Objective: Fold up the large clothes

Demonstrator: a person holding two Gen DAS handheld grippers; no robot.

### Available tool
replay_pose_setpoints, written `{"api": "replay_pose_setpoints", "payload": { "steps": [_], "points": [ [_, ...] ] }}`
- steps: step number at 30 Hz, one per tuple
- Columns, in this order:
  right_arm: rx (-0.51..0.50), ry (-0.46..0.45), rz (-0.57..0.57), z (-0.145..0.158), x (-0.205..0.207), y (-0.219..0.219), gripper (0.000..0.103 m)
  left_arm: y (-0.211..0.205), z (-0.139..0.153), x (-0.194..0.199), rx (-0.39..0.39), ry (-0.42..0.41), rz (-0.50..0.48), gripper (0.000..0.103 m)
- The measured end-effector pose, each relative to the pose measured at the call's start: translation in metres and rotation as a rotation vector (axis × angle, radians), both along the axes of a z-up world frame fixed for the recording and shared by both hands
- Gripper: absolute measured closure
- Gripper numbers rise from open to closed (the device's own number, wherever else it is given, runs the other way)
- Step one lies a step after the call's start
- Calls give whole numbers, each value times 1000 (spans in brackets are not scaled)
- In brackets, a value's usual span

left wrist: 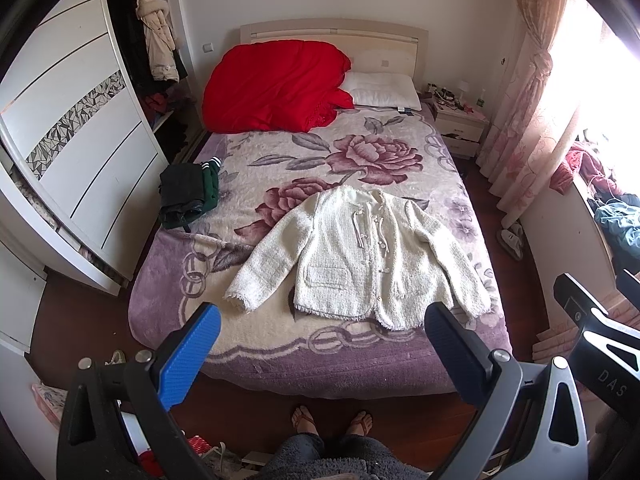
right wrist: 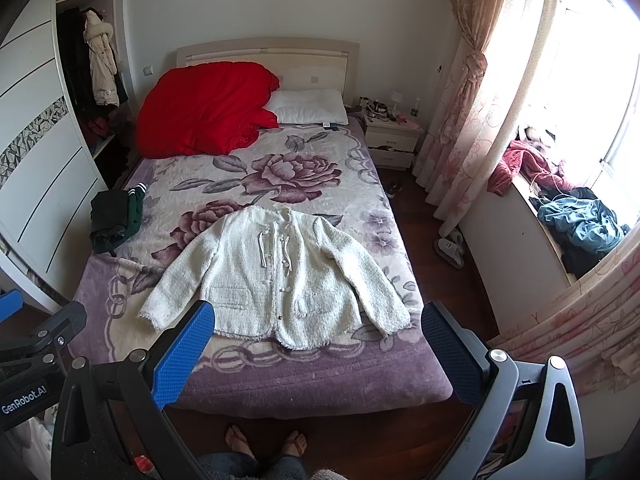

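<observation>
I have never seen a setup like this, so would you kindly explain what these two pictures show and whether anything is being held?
There is no robot: a person standing at the foot of the bed holds a two-finger tool in each hand. Each picture comes from a fisheye camera on one tool, looking along its blue-padded fingers. The left tool and the right tool are both open and hold nothing. On the flowered blanket lies a white jacket, spread flat, front up, not yet folded. A dark clothes pile sits near the bed's left edge, and a red quilt and a pillow lie by the headboard.
</observation>
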State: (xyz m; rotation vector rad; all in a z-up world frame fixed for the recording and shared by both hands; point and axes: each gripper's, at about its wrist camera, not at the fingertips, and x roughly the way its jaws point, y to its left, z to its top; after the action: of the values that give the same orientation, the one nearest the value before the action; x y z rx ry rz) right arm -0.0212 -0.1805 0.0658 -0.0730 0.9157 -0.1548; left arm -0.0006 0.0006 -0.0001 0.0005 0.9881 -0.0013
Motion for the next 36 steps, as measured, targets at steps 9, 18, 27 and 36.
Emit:
{"api": "replay_pose_setpoints", "payload": {
  "steps": [9,18,27,36],
  "points": [
    [0,-1,2,6,0,2,0,0,0,0,-1,-1,0,0],
    [3,0,1,8,-1,3,0,-5,3,5,-1,-2,0,0],
    [4,-2,2,6,-2,3,0,-5,3,5,1,-5,0,0],
    [6,-4,1,13,-2,7,0,-5,3,5,-1,-6,0,0]
  ]
}}
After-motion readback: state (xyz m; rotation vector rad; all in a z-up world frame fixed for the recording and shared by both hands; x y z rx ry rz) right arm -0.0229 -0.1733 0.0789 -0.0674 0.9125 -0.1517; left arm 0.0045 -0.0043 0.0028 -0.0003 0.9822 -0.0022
